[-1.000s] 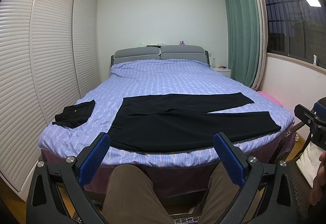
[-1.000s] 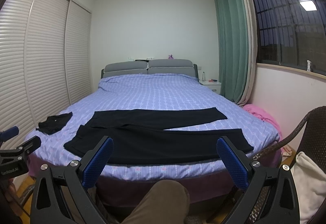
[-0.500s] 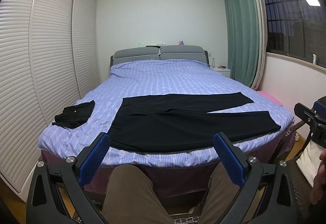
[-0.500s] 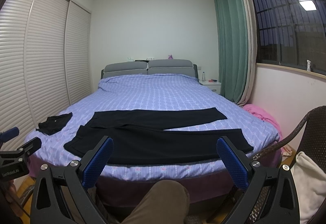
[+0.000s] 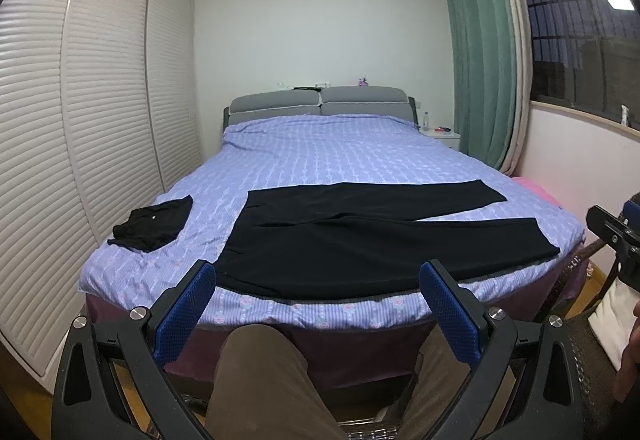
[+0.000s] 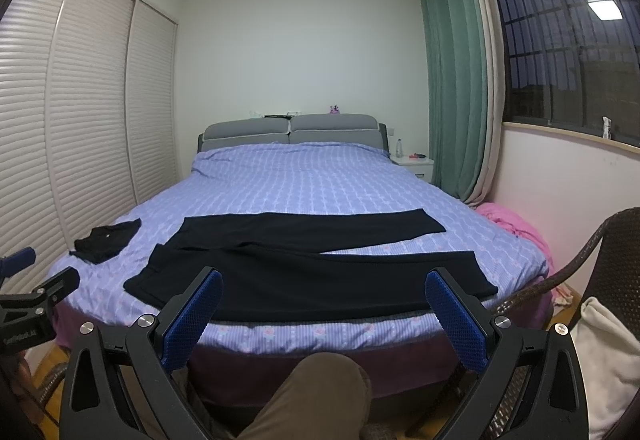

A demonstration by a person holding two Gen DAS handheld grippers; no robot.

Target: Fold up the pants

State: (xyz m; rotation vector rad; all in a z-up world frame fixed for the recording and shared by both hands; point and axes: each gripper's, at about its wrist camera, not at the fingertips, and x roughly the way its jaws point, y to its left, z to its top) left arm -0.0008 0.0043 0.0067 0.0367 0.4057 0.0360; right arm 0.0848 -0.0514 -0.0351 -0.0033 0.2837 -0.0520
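Note:
Black pants (image 5: 372, 240) (image 6: 312, 272) lie flat across the foot of the purple bed (image 5: 332, 159) (image 6: 304, 183), waistband to the left and both legs stretched to the right, slightly spread apart. My left gripper (image 5: 318, 276) is open, held back from the bed's near edge above a person's knees. My right gripper (image 6: 324, 284) is open too, also short of the bed, with nothing between its blue pads (image 6: 452, 316). Each gripper shows at the edge of the other's view.
A small black garment (image 5: 154, 226) (image 6: 106, 240) lies on the bed's left side. Slatted wardrobe doors (image 5: 80, 119) line the left wall. At right stand a wicker chair (image 6: 592, 272) with a white cloth, a pink bundle (image 6: 504, 220), a nightstand (image 6: 416, 163) and green curtains.

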